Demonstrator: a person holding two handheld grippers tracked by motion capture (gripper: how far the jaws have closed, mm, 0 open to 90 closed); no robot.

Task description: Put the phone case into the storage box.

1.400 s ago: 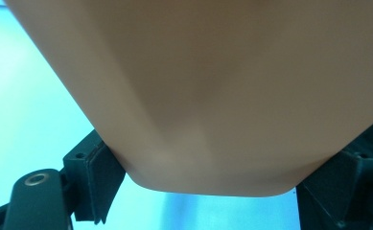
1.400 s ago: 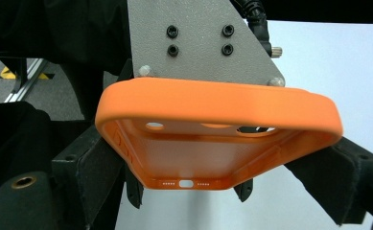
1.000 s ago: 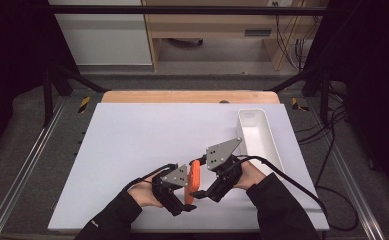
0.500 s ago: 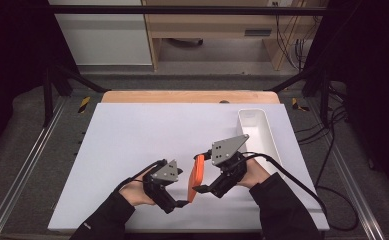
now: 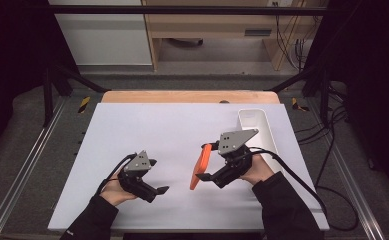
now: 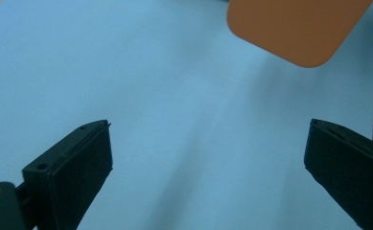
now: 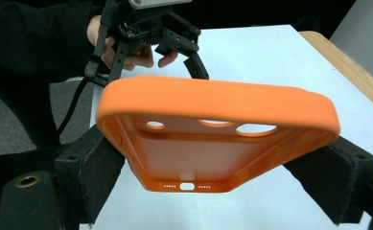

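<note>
The right claw [image 5: 208, 176] clamps the orange phone case [image 5: 200, 166]; the left claw [image 5: 158, 192], jaws just spread, holds nothing. Probably carry it level to the white tray [image 5: 262, 131].

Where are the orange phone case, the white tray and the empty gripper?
orange phone case [image 7: 213, 103], right gripper view, upper rim.
white tray [image 5: 262, 127], high view, right wall.
left gripper [image 5: 158, 190], high view, between its open fingertips.

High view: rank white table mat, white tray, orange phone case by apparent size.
1. white table mat, by far the largest.
2. white tray, long and narrow.
3. orange phone case, seen nearly edge-on in the right gripper, so it looks smaller than it really is.
</note>
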